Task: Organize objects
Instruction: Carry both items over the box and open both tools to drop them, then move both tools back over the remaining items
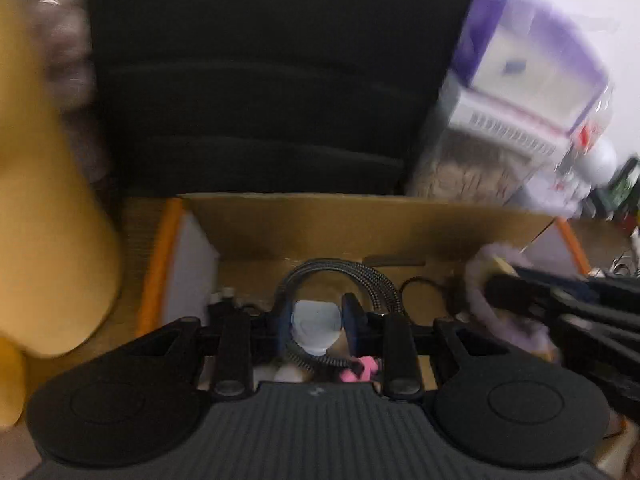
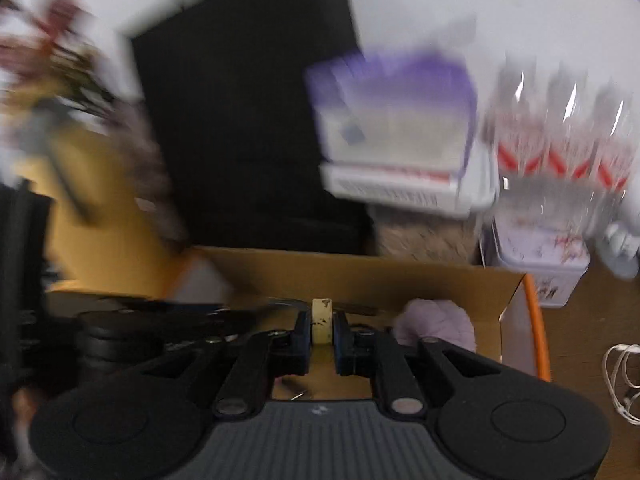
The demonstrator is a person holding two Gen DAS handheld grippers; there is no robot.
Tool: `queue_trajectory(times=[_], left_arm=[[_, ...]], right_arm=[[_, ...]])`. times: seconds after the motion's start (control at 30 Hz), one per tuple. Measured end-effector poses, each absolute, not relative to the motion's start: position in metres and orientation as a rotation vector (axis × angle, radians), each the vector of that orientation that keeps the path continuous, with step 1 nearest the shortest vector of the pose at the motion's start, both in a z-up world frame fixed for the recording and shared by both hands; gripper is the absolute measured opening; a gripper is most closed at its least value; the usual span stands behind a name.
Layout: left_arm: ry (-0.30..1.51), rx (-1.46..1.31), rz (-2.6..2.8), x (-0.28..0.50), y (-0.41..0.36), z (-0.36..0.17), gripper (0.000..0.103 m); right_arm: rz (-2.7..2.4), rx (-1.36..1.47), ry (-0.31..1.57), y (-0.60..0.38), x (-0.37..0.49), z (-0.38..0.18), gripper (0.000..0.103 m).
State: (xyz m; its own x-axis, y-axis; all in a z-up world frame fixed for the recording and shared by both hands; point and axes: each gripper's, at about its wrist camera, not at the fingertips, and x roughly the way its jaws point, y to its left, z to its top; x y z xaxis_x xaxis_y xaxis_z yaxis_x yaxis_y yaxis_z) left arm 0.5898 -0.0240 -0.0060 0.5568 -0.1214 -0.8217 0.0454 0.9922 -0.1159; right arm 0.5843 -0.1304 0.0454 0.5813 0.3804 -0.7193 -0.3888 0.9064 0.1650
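Observation:
An open cardboard box [image 1: 360, 224] with orange edges sits in front of both grippers; it also shows in the right wrist view [image 2: 380, 276]. My left gripper [image 1: 318, 326] is shut on a white charger plug [image 1: 316, 326] with a looped braided cable [image 1: 340, 276], held inside the box. My right gripper [image 2: 322, 328] is shut on a small cream block [image 2: 322, 320] over the box, next to a lilac fuzzy item [image 2: 436, 326]. The right gripper [image 1: 560, 304] also shows in the left wrist view beside the lilac item [image 1: 492, 260]. A pink item [image 1: 360, 370] lies below the plug.
A black panel [image 1: 260, 80] stands behind the box. A purple-and-white box [image 2: 396, 128] rests on a white tray behind it. Clear wrapped packs [image 2: 560, 136], a patterned tin [image 2: 540, 252] and a white cord [image 2: 624, 376] are at the right. A yellow object [image 1: 48, 220] is at the left.

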Motion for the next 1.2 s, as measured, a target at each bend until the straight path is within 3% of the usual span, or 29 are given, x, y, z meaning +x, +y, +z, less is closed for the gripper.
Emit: queue_trajectory(times=[0.03,0.1,0.13,0.17,0.23,0.27,0.4,0.47,0.63,0.7,0.77,0.9,1.03,1.2], left_arm=[[0.971,-0.075,-0.086,0.592,-0.027,-0.01,0.028],[0.95,-0.095,-0.093,0.593,-0.026,-0.012,0.038],[0.945,-0.104,-0.11,0.592,-0.026,-0.011,0.049],[0.938,-0.104,-0.116,0.59,-0.026,-0.009,0.05],[0.926,-0.102,-0.111,0.585,-0.024,-0.003,0.051],[0.919,-0.103,-0.113,0.581,-0.022,0.003,0.051],[0.86,-0.09,-0.129,0.55,-0.024,0.041,0.057],[0.794,-0.063,-0.172,0.512,-0.028,0.066,0.072],[0.623,0.002,-0.25,0.384,-0.034,0.112,0.088],[0.539,0.055,-0.281,0.323,-0.03,0.121,0.089],[0.472,0.068,-0.312,0.263,-0.025,0.122,0.096],[0.425,0.038,-0.359,0.162,-0.019,0.108,0.099],[0.346,0.054,-0.341,0.076,-0.018,0.088,0.103],[0.419,-0.078,-0.32,0.03,-0.01,0.07,0.103]], right_arm=[[0.415,-0.041,0.85,-0.124,0.596,0.032,0.01],[0.421,-0.049,0.88,-0.118,0.606,0.013,0.011],[0.408,-0.037,0.878,-0.118,0.608,0.007,0.015],[0.402,-0.011,0.873,-0.12,0.609,0.004,0.017],[0.388,0.015,0.875,-0.123,0.61,0.005,0.033],[0.372,0.027,0.865,-0.126,0.608,0.009,0.036],[0.377,0.041,0.799,-0.139,0.582,0.043,0.035],[0.399,0.023,0.75,-0.148,0.558,0.07,0.037],[0.475,-0.038,0.615,-0.18,0.452,0.122,0.056],[0.511,-0.055,0.546,-0.198,0.399,0.131,0.064],[0.538,-0.075,0.481,-0.218,0.337,0.138,0.071],[0.576,-0.072,0.414,-0.249,0.224,0.127,0.083],[0.589,-0.013,0.421,-0.268,0.135,0.091,0.086],[0.504,0.029,0.474,-0.277,0.065,0.057,0.086]])
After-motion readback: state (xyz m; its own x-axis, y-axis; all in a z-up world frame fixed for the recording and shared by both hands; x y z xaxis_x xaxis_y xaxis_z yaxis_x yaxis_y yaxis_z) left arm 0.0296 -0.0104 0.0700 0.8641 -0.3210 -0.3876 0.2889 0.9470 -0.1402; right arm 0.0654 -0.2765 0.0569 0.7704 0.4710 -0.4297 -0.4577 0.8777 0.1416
